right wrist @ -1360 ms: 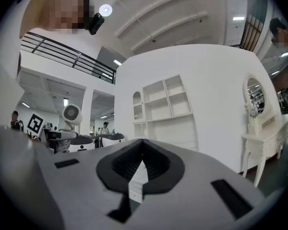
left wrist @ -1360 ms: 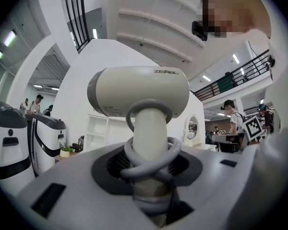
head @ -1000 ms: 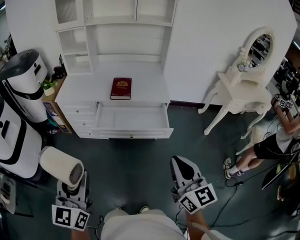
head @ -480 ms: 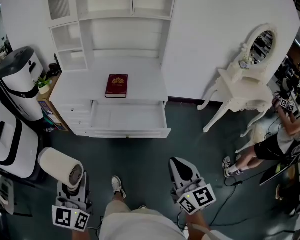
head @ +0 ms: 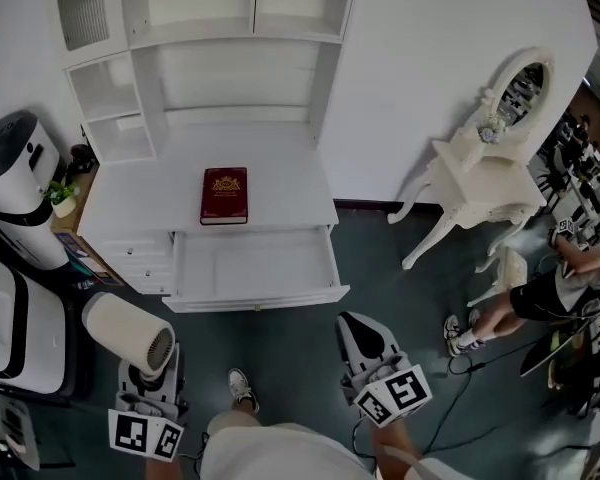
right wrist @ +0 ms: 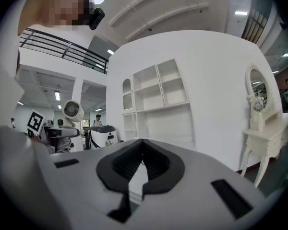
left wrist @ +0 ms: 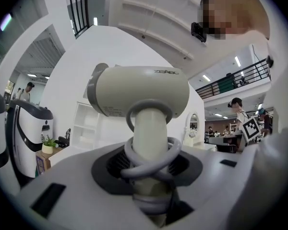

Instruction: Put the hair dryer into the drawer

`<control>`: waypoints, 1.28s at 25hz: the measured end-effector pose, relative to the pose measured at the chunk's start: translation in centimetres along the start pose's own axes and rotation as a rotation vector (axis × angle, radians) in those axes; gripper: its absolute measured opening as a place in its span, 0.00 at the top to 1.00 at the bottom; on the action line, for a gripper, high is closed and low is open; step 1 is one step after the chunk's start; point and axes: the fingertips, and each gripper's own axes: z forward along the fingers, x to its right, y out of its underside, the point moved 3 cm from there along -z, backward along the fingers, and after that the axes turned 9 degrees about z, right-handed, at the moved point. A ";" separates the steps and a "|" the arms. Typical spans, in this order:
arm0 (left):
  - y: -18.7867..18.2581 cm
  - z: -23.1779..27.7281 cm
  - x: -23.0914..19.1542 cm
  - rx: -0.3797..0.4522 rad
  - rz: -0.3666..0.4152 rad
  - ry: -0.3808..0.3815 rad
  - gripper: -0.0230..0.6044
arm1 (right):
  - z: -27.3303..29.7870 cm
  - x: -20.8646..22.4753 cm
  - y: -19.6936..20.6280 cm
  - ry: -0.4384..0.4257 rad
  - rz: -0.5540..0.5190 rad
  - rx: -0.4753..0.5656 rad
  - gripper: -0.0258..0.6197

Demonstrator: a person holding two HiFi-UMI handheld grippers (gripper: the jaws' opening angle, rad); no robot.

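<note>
**Two grippers low in frame, hair dryer held short of the open drawer**

Both grippers sit along the bottom edge of the head view, well apart from the white desk (head: 280, 173) in the upper middle of the frame. The left gripper (head: 146, 370) has its jaws closed on the handle of the cream hair dryer (head: 128, 330). The barrel stands above the jaws, with the grilled end facing lower right. In the left gripper view the grey cord (left wrist: 149, 158) is looped around the handle just above the grip.

The right gripper (head: 361, 326) is at lower centre-right. In its own view its black pads meet, with only a thin slit between them, and nothing is held.

The drawer (head: 260, 298) under the desktop is pulled out at centre frame, and its white inside shows nothing in it. A red book (head: 224, 195) lies flat on the desktop just behind the drawer.

A white vanity table (head: 480, 183) with an oval mirror (head: 521, 93) stands at the right. A white-and-black machine (head: 15, 183) fills the left edge. One shoe (head: 242, 388) shows between the grippers.
</note>
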 end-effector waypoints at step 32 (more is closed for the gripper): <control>4.6 20.9 -9.5 -0.089 -0.039 0.206 0.68 | 19.5 5.8 -1.8 0.112 -0.026 -0.037 0.95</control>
